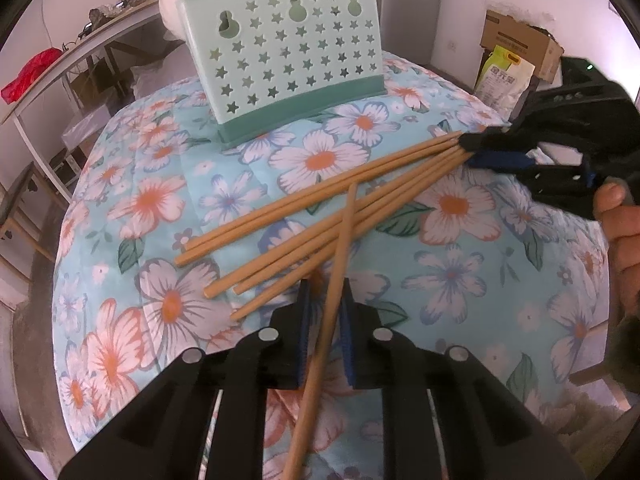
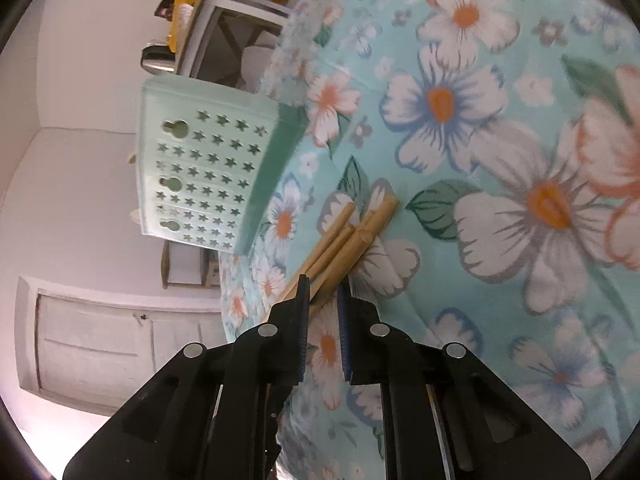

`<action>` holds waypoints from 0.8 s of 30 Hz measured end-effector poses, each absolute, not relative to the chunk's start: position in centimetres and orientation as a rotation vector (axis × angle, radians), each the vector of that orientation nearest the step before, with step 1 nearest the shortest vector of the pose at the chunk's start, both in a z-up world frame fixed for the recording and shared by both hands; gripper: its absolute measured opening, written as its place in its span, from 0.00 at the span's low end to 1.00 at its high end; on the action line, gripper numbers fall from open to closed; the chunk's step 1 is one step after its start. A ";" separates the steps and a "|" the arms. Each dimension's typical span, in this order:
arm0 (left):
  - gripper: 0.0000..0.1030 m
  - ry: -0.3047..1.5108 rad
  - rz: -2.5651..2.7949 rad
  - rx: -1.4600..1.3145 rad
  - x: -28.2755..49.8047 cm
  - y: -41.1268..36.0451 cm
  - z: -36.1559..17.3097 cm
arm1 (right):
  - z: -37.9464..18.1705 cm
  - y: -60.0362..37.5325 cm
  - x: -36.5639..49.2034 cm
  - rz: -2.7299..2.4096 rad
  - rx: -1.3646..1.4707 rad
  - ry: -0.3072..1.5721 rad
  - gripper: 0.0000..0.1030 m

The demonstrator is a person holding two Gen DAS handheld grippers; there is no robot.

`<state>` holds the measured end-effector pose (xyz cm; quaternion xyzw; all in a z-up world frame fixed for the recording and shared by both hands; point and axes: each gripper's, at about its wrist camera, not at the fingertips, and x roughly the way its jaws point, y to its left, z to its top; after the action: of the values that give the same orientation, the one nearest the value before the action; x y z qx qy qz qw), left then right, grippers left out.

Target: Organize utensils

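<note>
Here, closest to me, my left gripper (image 1: 325, 300) has its blue pads (image 1: 305, 320) a little apart with a single chopstick (image 1: 320, 344) running up between them; the stick looks loose in the gap, touching neither pad that I can make out, and its far tip crosses over the others. Just beyond lies the bunch of chopsticks (image 1: 320, 224) on the flowered cloth (image 1: 168, 304), fanned out so the near ends spread toward my left and the far ends draw together at the right. There my right gripper (image 1: 476, 151) meets them, lying sideways with my hand (image 1: 622, 224) behind it. From its own camera, the right gripper (image 2: 323, 294) has its fingers on either side of the gathered ends of those chopsticks (image 2: 344, 240), with a small space showing beside the wood, so I cannot tell whether it is pinching them or only bracketing them. Past the sticks, near the back of the cloth, stands the mint-green holder (image 1: 284, 52), upright on its darker green base, its wall pierced with stars and three keyhole slots; it sits apart from the chopsticks. Farther off, to the right, a cardboard box (image 1: 520, 40) and a yellow bag (image 1: 506, 76) rest against the white wall.
</note>
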<state>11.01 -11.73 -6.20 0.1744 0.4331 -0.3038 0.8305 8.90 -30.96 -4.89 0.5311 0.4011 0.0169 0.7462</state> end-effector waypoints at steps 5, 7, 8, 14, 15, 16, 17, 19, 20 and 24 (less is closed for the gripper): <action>0.13 0.912 -0.627 0.398 10.2 -11.7 -5.9 | -1.8 -31.6 7.2 0.009 1.053 0.771 0.10; 0.13 0.904 -0.619 0.404 9.8 -11.6 -5.8 | -1.1 -31.5 6.9 0.008 1.007 0.736 0.09; 0.13 0.900 -0.615 0.406 9.6 -11.5 -5.8 | -1.1 -31.4 6.9 0.018 1.005 0.733 0.09; 0.13 0.884 -0.613 0.414 8.5 -11.1 -5.7 | -1.1 -31.0 5.4 0.005 0.997 0.679 0.09; 0.13 0.883 -0.614 0.414 8.5 -10.9 -5.7 | -0.7 -31.0 5.1 0.002 0.975 0.659 0.09; 0.13 0.884 -0.617 0.413 8.5 -10.8 -5.7 | -0.2 -30.9 4.7 -0.006 0.946 0.637 0.09; 0.13 0.888 -0.623 0.411 8.5 -10.7 -5.6 | 0.6 -31.0 4.3 -0.009 0.909 0.607 0.08; 0.13 0.885 -0.642 0.408 8.7 -10.6 -5.2 | 2.2 -31.2 3.4 -0.011 0.858 0.554 0.07; 0.13 0.869 -0.646 0.407 8.8 -10.5 -4.8 | 3.2 -31.3 3.0 -0.012 0.826 0.520 0.06; 0.13 0.823 -0.679 0.348 9.3 -10.8 -2.9 | 6.0 -31.4 1.1 -0.049 0.730 0.447 0.05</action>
<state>9.34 -10.77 -2.93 0.1649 0.3900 -0.3221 0.8467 1.07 -31.44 6.00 0.3538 0.2166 -0.0238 0.9096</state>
